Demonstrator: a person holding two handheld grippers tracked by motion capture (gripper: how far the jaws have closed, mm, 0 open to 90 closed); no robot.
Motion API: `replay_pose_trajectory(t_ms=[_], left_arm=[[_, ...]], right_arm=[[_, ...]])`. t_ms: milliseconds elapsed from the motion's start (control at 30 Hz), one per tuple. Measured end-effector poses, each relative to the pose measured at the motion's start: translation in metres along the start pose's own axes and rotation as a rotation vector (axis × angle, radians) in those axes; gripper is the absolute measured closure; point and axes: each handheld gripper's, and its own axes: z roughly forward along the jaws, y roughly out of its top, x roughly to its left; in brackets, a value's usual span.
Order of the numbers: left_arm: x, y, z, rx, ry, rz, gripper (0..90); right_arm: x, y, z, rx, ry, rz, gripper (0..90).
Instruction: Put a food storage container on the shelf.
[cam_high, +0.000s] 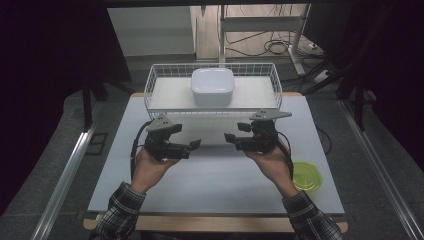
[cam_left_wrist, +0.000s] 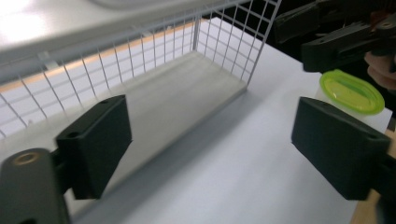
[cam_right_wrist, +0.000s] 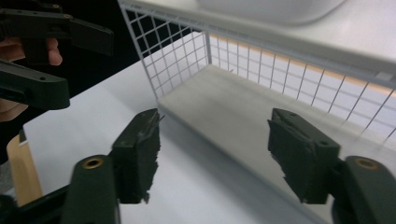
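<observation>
The left gripper (cam_high: 194, 146) is held above the table (cam_high: 215, 180), jaws pointing inward toward the right gripper (cam_high: 231, 139); the two face each other with a gap between their tips. In the left gripper view both pads (cam_left_wrist: 95, 142) stand well apart with nothing between them — the jaws are open. The right gripper is likewise open: in its own view the pads (cam_right_wrist: 301, 161) are spread, with bare table and the basket's floor visible through the gap. Neither gripper holds or touches anything. The wire basket (cam_high: 150, 90) sits just beyond both grippers, farther from the person, its near wall close ahead of the jaw tips. A white lidded box (cam_high: 213, 86) rests inside the basket — ahead of the gap between the two grippers and well apart from both. A green lid (cam_high: 306, 176) lies on the table near the right forearm, behind and outboard of the right gripper; in the left gripper view it appears past the right-hand pad, below the other gripper. Each gripper is carried in a hand (cam_high: 150, 167), with plaid sleeves (cam_high: 117, 212) at the near table edge.
</observation>
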Motion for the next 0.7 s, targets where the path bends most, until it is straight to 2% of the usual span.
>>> replay_pose_trajectory(t_ms=[167, 333, 467, 700], left_arm=[[-0.006, -0.021, -0.003, 0.018, -0.013, 0.01, 5.8], [-0.005, -0.042, -0.004, 0.032, -0.028, 0.0, 3.5], [-0.005, -0.059, -0.003, 0.031, -0.004, 0.021, 1.7], [-0.006, -0.082, -0.006, 0.034, -0.005, 0.013, 0.2]], right_arm=[[0.004, -0.017, -0.005, 0.001, 0.004, 0.003, 26.3], [0.002, -0.036, -0.009, 0.007, -0.004, 0.0, 18.4], [0.0, -0.049, -0.009, 0.027, 0.004, 0.015, 13.2], [0.002, -0.072, -0.01, 0.05, 0.023, 0.021, 7.7]])
